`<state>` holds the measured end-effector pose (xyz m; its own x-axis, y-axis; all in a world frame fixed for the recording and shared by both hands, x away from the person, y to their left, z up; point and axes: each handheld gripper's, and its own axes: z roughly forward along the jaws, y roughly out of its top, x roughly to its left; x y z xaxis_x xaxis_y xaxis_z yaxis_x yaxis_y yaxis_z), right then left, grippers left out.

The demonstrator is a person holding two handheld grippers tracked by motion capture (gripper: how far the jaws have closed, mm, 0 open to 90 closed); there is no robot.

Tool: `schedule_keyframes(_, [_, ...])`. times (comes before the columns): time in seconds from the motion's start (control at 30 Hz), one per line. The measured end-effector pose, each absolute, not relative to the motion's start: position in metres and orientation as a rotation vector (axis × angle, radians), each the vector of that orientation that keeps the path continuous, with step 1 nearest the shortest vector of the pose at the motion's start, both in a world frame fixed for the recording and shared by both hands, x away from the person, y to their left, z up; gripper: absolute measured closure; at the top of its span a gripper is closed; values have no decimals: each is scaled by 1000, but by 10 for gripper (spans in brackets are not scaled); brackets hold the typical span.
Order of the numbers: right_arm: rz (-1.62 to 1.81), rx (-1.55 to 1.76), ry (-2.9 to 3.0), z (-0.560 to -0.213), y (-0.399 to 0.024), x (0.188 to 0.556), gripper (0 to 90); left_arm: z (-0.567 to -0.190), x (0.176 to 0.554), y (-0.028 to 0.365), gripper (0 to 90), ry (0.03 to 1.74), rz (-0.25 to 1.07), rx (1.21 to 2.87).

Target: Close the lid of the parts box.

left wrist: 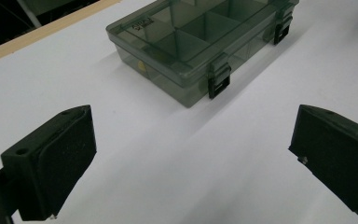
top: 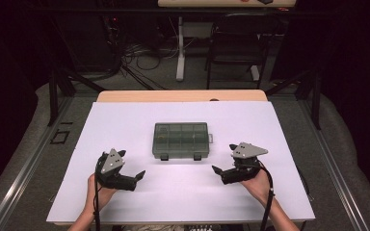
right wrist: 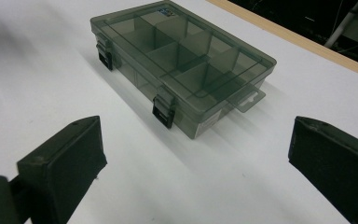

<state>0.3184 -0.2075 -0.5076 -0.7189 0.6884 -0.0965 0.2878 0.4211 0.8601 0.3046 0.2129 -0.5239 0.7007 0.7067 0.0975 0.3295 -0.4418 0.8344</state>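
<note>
Black padded jaws are seen spread wide on the left gripper (top: 132, 177), with nothing between them, and the right gripper (top: 220, 171) is likewise held wide apart and empty. Both are carried low over the white surface (top: 183, 192), one at each side, angled inward toward the middle.

Between and just beyond them, a smoky translucent compartment box (top: 180, 140) is set flat on the surface, well apart from either gripper. Its lid is closed, and two dark latches, the left latch (left wrist: 219, 81) and the right latch (right wrist: 164, 108), are found on the near wall. A small hang tab (right wrist: 251, 99) projects from its right end. Inside, dividers are visible, and a small yellowish item may lie in one cell, though this cannot be told surely.

Trouble is judged most likely at the latches: being small and stiff, they could be missed by broad pads. The light box could also be pushed across the smooth surface if pressed from one side alone.
</note>
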Motion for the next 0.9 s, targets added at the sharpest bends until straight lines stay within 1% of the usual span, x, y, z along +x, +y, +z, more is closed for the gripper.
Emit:
schedule_keyframes(0.4, [1214,880,2218,-519,-223,302,0,-535,284,226,1,799,571,2025])
schedule_keyframes(0.9, [1204,906,2165,-532,-236,283,0,-548,267,234,1,816,553,2016])
